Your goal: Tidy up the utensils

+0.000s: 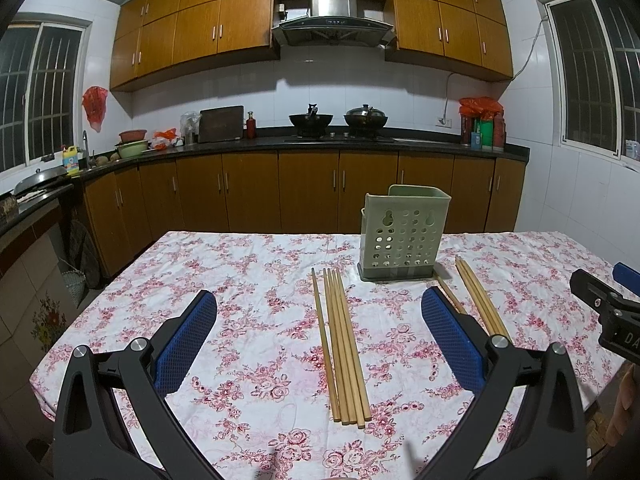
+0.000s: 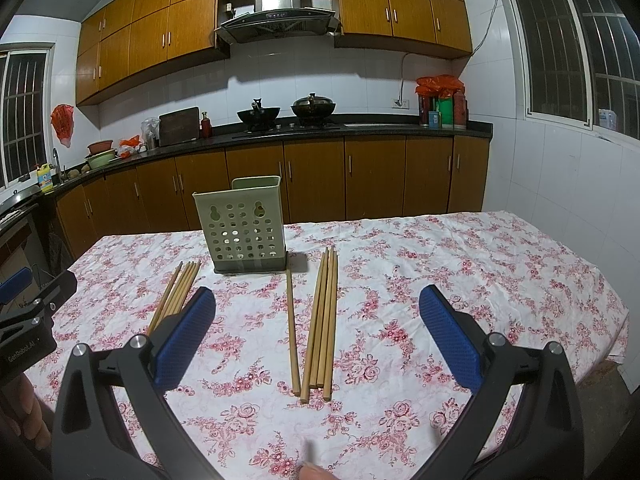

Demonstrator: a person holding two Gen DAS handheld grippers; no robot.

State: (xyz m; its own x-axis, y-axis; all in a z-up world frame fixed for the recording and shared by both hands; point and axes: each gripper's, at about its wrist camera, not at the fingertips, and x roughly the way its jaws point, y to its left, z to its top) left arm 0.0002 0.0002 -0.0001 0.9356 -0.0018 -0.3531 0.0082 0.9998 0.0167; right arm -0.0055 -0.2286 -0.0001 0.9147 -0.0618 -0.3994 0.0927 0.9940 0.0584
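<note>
Left gripper point(image 1: 319, 340) and right gripper point(image 2: 317, 338) both gape wide, empty, above the floral-clothed worktop point(image 1: 240, 320). Bundles of slim wooden chopsticks point(image 1: 344, 348) lie flat: light, stiff, prone to roll; pinch mid-length. Behind stands the pale green perforated plastic holder point(image 1: 402, 236), upright.

Two flat chopstick bundles point(image 1: 342, 348) point(image 2: 320, 324) flanking upright green holder point(image 2: 242, 226) (perforated)

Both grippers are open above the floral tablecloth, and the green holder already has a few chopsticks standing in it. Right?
Not quite. The green holder has no chopsticks visible in it; both bundles lie flat on the tablecloth, as both wrist views show. Both grippers are open.
</note>
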